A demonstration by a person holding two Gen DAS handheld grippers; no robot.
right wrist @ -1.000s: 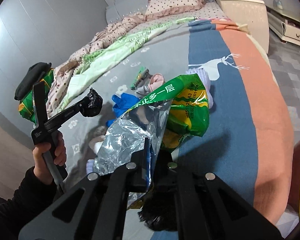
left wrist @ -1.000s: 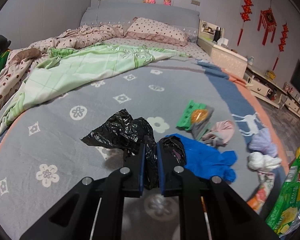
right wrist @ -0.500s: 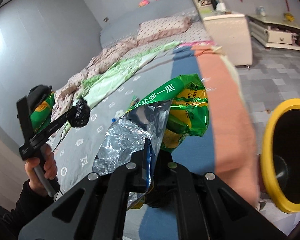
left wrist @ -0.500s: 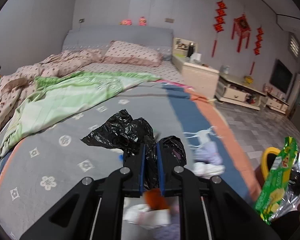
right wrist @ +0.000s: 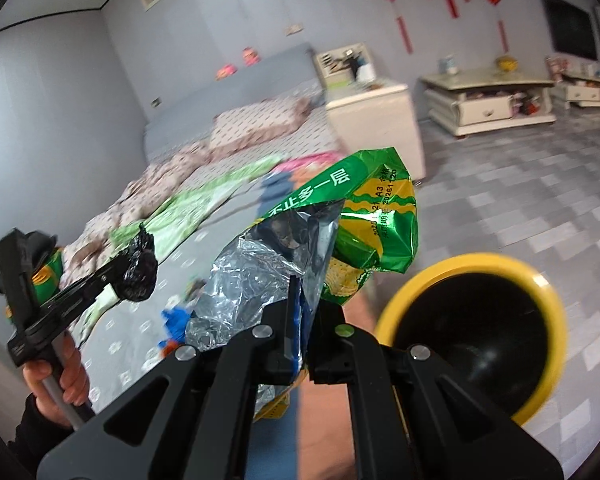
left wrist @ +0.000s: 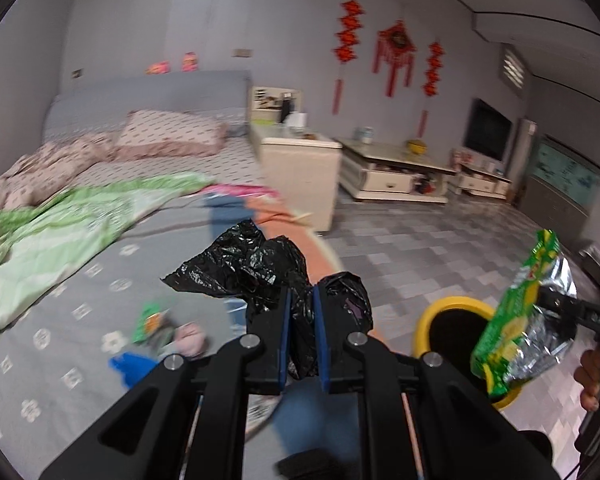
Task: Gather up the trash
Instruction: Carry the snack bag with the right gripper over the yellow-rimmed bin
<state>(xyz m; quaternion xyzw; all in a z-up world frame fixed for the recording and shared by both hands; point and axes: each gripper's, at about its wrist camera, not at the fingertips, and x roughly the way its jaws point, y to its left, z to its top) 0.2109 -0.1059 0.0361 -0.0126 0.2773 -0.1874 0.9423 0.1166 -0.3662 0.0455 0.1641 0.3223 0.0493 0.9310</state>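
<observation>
My left gripper (left wrist: 301,312) is shut on a crumpled black plastic bag (left wrist: 252,264), held up over the bed's edge. My right gripper (right wrist: 304,292) is shut on a green and silver snack wrapper (right wrist: 340,236), which hangs in the air near a yellow-rimmed bin (right wrist: 548,300) on the floor. In the left wrist view the same wrapper (left wrist: 516,320) hangs over the bin (left wrist: 440,312) at the right. From the right wrist view the left gripper (right wrist: 140,264) shows at the left with its black bag, held by a hand (right wrist: 66,376).
More litter lies on the grey bed cover (left wrist: 60,320): a green packet (left wrist: 150,320), a pink wad (left wrist: 192,338), a blue glove (left wrist: 134,364). A cream bedside cabinet (left wrist: 300,168) and a low TV unit (left wrist: 396,172) stand on the tiled floor (left wrist: 420,248).
Both grippers rose and swung right, off the bed toward the floor. The yellow bin came into view. The black bag and the wrapper stayed gripped.
</observation>
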